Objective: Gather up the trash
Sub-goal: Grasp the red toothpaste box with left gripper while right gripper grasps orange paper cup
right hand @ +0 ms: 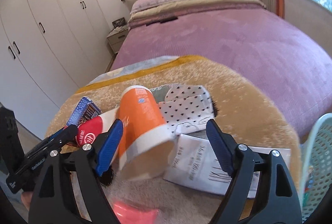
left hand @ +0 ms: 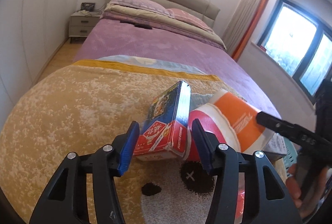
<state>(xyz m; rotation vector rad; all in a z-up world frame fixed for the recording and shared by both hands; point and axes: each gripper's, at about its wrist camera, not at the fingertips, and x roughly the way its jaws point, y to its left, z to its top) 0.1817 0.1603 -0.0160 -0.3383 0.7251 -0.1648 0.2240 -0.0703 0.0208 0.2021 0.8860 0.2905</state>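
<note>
On a tan plush blanket (left hand: 72,112) lies a pile of trash. A blue and red carton box (left hand: 166,120) is tipped up against a red and white paper cup (left hand: 207,120). My left gripper (left hand: 165,122) straddles the box; the left pad meets it and a sliver of gap shows at the right pad, so it is open. An orange paper cup (right hand: 141,120) lies on its side, mouth toward me. My right gripper (right hand: 164,123) is open around it, with the left pad by the cup's wall and the right pad well clear.
A dotted white wrapper (right hand: 186,107) and a printed white mailer pouch (right hand: 207,165) lie behind and under the orange cup. A pale green mesh basket (right hand: 317,151) stands at the right. Something pink (right hand: 132,213) lies close below. Purple bedspread (right hand: 228,41) beyond, wardrobe (right hand: 41,26) left.
</note>
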